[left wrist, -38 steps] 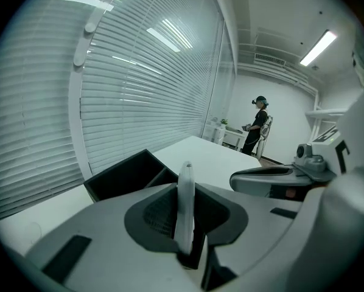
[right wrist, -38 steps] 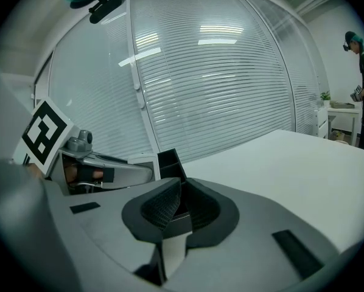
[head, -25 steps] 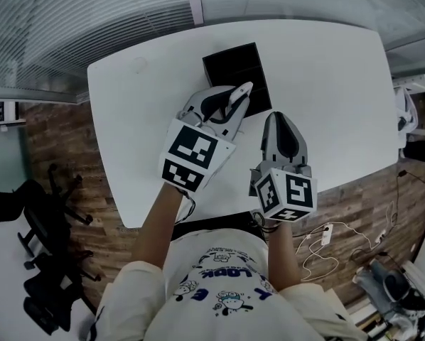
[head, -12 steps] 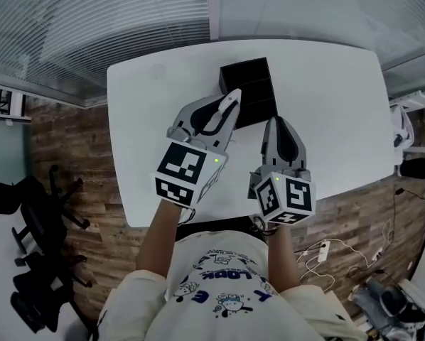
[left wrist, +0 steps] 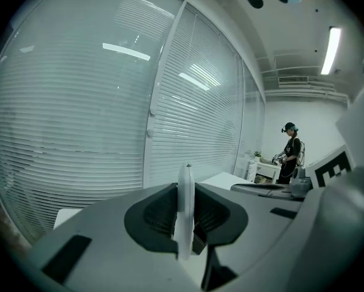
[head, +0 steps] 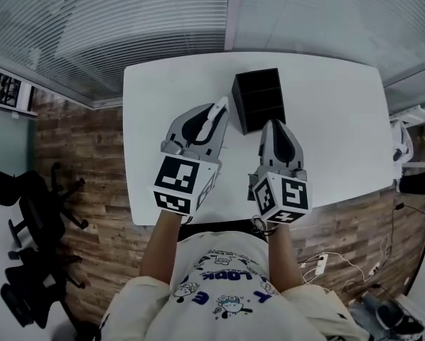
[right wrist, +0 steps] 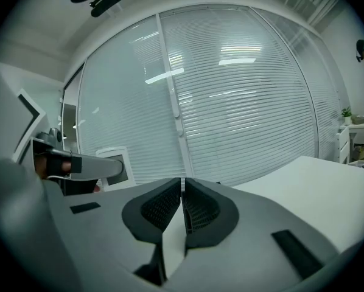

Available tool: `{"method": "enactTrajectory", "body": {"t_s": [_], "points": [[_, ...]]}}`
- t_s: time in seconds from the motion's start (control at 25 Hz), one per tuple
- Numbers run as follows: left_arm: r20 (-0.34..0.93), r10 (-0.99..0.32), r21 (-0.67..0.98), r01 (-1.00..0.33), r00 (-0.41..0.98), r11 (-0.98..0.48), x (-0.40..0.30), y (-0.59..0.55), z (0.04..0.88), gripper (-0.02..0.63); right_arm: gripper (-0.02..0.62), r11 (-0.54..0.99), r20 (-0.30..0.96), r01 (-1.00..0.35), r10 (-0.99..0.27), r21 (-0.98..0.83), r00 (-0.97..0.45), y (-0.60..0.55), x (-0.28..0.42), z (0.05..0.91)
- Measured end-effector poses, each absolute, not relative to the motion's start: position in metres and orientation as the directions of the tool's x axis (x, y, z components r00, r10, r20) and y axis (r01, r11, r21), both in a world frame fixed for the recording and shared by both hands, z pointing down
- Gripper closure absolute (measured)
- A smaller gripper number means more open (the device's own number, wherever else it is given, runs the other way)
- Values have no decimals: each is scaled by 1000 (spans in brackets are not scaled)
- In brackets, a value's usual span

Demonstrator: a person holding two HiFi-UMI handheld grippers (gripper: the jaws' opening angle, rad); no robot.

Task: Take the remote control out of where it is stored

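A black open-topped storage box [head: 261,98] with compartments stands on the white table [head: 340,119]. My left gripper [head: 214,119] hovers just left of the box, shut on a slim white remote control [head: 220,109] whose tip sticks out past the jaws. In the left gripper view the remote [left wrist: 184,205] stands edge-on between the pads of the left gripper [left wrist: 185,221], raised towards the window blinds. My right gripper [head: 275,125] floats at the box's near side, shut with nothing in it. Seen in its own view, the right gripper [right wrist: 183,193] has its jaws together.
Slatted window blinds [head: 163,20] run behind the table's far edge. A black office chair [head: 35,204] stands on the wood floor at the left. Cables [head: 319,265] lie on the floor at the right. A person [left wrist: 290,154] stands far off across the room.
Both grippers have drawn back from the box and risen. The left one has carried the white remote from over the box's opening to its left side.
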State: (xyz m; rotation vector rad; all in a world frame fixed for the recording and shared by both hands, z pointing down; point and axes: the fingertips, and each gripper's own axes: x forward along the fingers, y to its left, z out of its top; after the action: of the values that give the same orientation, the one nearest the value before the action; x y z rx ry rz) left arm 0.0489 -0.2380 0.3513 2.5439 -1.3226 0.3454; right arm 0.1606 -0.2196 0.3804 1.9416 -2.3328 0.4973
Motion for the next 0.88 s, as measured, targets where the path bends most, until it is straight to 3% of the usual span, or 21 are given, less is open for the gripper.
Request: {"method": "enactTrajectory", "body": {"t_s": [0.88], "points": [[327,-835,124,-896,443,-426,-7,-205,356,532,554,223,248,-963,-934,-154,-256,-203,121,367]]}}
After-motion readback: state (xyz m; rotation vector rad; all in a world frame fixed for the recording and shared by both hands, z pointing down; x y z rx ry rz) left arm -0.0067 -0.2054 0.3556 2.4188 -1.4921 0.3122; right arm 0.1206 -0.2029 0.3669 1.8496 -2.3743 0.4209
